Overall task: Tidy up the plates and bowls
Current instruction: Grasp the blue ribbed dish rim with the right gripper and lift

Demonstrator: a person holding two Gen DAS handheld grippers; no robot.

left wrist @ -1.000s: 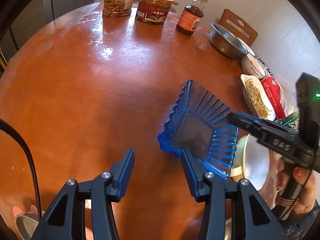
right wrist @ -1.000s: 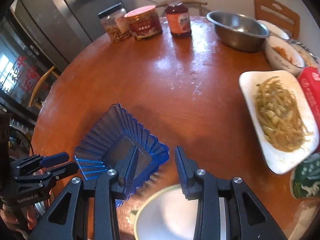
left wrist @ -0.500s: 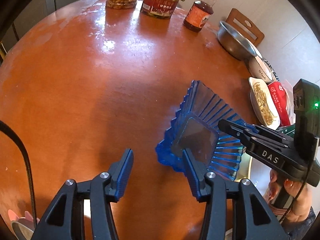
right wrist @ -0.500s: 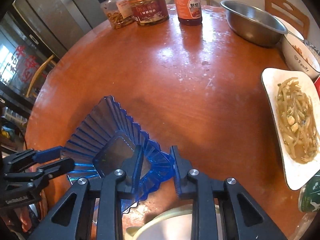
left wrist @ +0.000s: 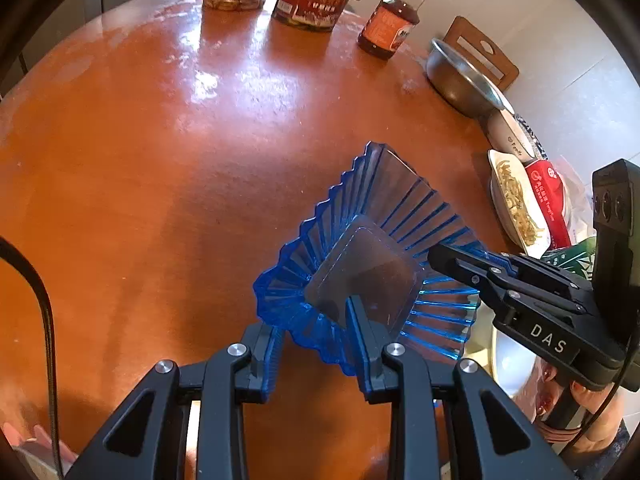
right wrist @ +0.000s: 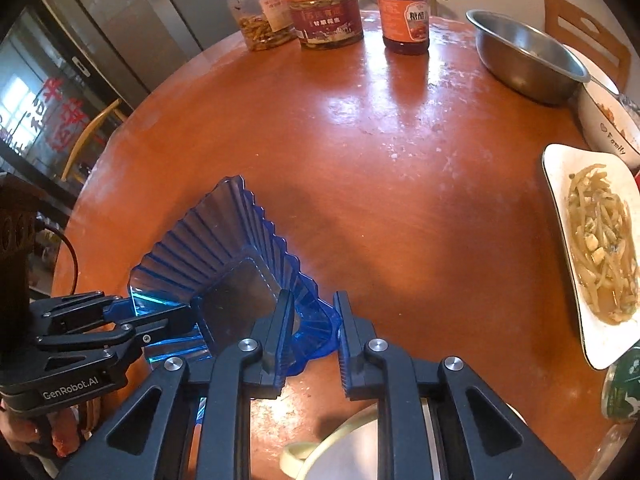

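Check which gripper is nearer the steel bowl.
Right. The right gripper holds the ribbed blue plastic dish's side toward the round steel bowl; left gripper holds its opposite side.

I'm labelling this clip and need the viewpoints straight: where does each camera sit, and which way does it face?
Left wrist: rides the left tool, looking forward and down across the round table; its fingers straddle the blue dish's near rim, the right tool reaching in from the right.
Right wrist: rides the right tool, facing the same way; its fingers straddle another edge of the dish, the left tool at left.
Shared: the dish, table, steel bowl, jars, bottle, plate of food.
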